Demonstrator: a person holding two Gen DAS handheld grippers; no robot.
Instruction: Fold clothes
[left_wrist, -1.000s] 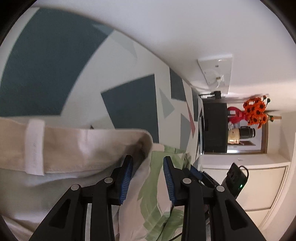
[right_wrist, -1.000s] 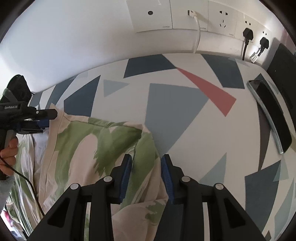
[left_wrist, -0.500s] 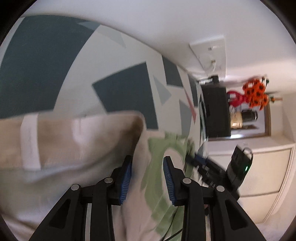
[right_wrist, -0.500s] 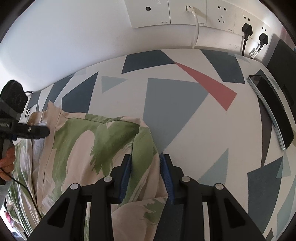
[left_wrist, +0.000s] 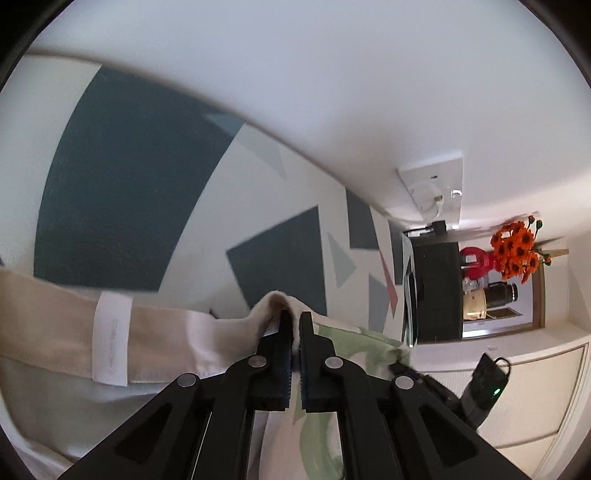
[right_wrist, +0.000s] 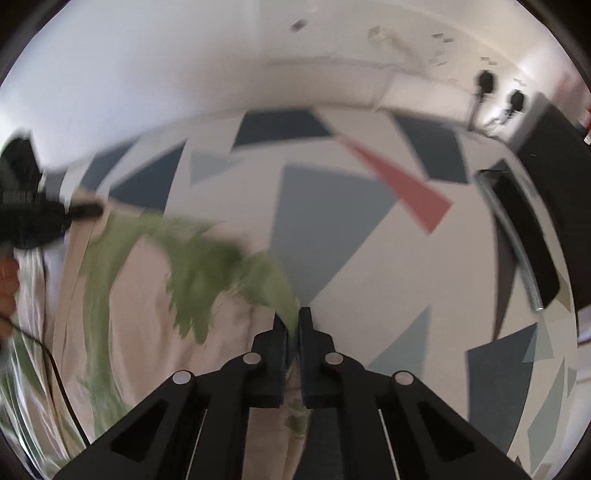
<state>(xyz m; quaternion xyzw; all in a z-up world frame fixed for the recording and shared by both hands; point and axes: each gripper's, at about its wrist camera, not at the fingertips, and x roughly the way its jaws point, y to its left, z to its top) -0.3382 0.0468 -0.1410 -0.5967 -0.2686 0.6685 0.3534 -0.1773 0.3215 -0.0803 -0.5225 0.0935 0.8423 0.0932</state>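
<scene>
Both grippers clenched on the garment's corners.

I had just closed my left gripper (left_wrist: 293, 321) onto a cream fold of the garment (left_wrist: 166, 332), pinched at the view's centre, its white label (left_wrist: 110, 341) at 9 o'clock. My right gripper (right_wrist: 291, 321) had likewise just closed on the green-printed edge, the cloth spreading toward 9 o'clock over the patterned tablecloth (right_wrist: 332, 221). The far view was blurred; orange flowers (left_wrist: 517, 251) stood at 3 o'clock.

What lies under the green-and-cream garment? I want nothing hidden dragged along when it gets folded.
Around the garment only the triangle-patterned tablecloth shows, so it rests on that. Anything beneath its middle is covered and cannot be seen.
</scene>
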